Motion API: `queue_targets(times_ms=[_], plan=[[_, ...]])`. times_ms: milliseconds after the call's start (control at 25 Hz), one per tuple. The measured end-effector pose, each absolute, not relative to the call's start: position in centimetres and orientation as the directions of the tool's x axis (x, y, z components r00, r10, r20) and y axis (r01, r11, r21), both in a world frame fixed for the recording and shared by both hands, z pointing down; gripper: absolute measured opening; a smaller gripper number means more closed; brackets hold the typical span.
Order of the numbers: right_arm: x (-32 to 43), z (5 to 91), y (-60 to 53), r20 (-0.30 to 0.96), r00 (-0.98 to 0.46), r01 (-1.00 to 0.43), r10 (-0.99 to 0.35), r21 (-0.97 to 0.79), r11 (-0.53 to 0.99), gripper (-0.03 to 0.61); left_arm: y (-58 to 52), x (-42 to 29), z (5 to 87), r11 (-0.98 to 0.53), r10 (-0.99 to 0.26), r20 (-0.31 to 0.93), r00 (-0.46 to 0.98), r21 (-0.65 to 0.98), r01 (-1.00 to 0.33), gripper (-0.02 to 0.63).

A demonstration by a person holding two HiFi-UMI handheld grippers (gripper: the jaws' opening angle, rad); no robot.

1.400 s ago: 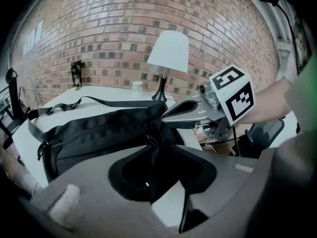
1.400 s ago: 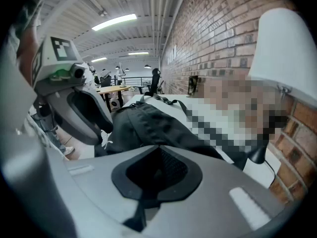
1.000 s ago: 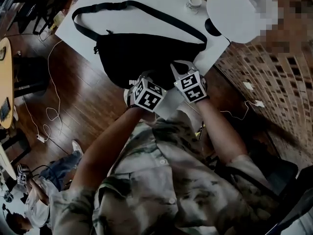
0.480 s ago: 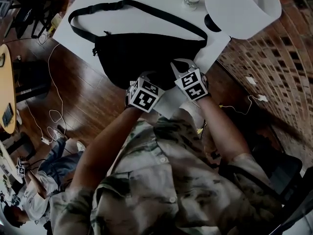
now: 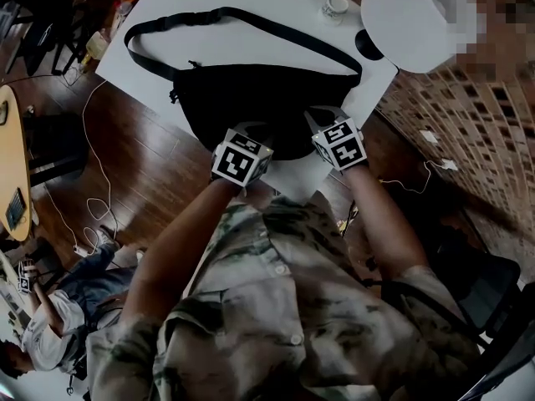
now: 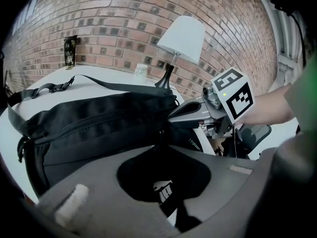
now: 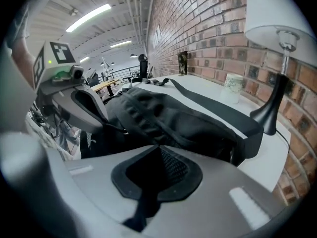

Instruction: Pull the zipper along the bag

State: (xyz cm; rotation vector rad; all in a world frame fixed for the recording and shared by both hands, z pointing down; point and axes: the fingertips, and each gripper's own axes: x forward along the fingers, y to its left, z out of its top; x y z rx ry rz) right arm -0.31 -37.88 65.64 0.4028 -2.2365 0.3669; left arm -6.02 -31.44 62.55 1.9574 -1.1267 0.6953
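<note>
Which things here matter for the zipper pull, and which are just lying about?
In the job: black bag; left claw, just closed on the bag; right claw, shut on the bag.
Lying about: lamp; small cup; wooden table at far left.

The head view looks steeply down from overhead, with the black bag (image 5: 251,107) at 12 o'clock. Both gripper views sit close against it and share the lamp (image 6: 181,38), between 1 and 2 o'clock.

left claw (image 6: 161,135) just clamped closed; right claw (image 7: 158,147) closed; both angled down
</note>
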Motion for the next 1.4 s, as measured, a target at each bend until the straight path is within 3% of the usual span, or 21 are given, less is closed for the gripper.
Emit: queue_targets(times_ms=[1000, 1400], plan=[[0.4, 66.2, -38.2, 0.870, -0.398, -0.581, -0.290, 0.006, 0.814, 0.006, -31.1, -9.5, 61.7, -0.483, -0.390, 0.627, 0.674, 0.484, -0.729, 0.028], [1.1, 66.4, -38.9, 0.897, -0.333, -0.709, -0.290, -0.036, 0.705, 0.006, -31.0, -10.3, 61.1, -0.538, -0.379, 0.628, 0.679, 0.448, -0.714, 0.025]])
